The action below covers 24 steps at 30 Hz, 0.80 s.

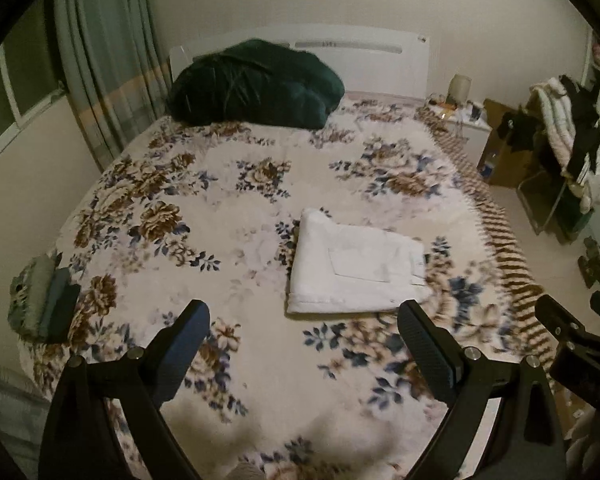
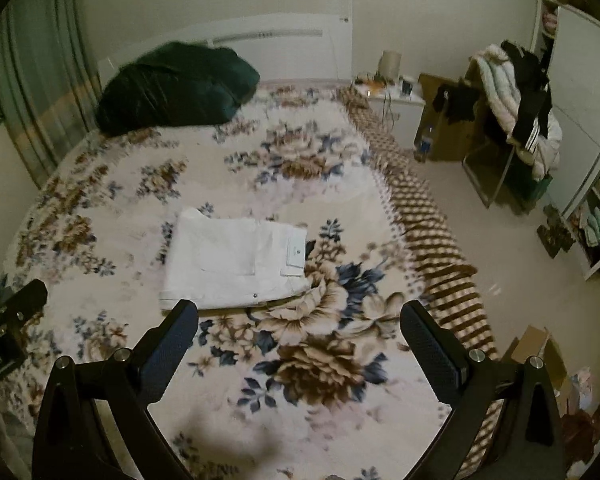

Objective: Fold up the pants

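- Flowered blanket [image 1: 228, 216] covers the bed, with a dark green bundle [image 1: 256, 84] near the headboard.
- Only the left view shows folded cloths [image 1: 44, 300] at the bed edge; only the right shows a shelf [image 2: 596, 216].
- White pants [image 1: 356, 268] lie folded flat mid-bed.
- Left gripper [image 1: 304, 336] and right gripper [image 2: 300, 332] hover spread wide, holding nothing.

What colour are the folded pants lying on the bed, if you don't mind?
White; the folded pants show best in the right wrist view.

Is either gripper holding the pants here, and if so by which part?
Nothing is held. Left gripper and right gripper are open and empty; the white pants lie folded on the bed.
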Tool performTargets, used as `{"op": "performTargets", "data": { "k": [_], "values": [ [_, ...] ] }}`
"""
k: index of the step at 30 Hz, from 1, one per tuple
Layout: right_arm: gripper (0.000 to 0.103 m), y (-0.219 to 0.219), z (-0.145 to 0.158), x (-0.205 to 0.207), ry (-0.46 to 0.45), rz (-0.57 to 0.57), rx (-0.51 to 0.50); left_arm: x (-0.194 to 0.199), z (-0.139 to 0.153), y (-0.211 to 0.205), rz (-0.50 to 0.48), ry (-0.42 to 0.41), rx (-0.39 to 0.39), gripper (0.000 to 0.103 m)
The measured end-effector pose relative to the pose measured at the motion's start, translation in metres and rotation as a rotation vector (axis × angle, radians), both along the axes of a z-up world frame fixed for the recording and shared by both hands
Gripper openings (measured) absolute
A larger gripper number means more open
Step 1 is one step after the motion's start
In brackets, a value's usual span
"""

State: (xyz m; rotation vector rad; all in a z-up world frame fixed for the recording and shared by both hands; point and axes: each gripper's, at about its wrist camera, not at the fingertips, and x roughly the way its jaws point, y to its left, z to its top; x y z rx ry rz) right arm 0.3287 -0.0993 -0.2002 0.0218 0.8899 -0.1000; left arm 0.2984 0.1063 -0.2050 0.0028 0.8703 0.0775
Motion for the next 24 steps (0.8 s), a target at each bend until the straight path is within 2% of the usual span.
{"op": "performTargets", "data": {
  "k": [6,11,20,24],
  "values": [
    [0.103,-0.013,0.085,-0.08,-0.074,0.034,-0.001,-0.07,0.067,-0.015,0.016,-0.056,-0.01,0.096],
    [0.103,-0.016,0.147,-0.144,-0.139,0.061,-0.011,-0.117,0.106,-0.02,0.043,-0.091,-0.011,0.096],
    [0.103,-0.009,0.228,-0.235,-0.208,0.084,-0.01,-0.177,0.151,-0.015,0.039,-0.116,-0.028,0.096],
    [0.103,-0.003,0.252,-0.263,-0.219,0.084,-0.008,-0.195,0.162,-0.011,0.022,-0.128,-0.028,0.096]
  ]
}}
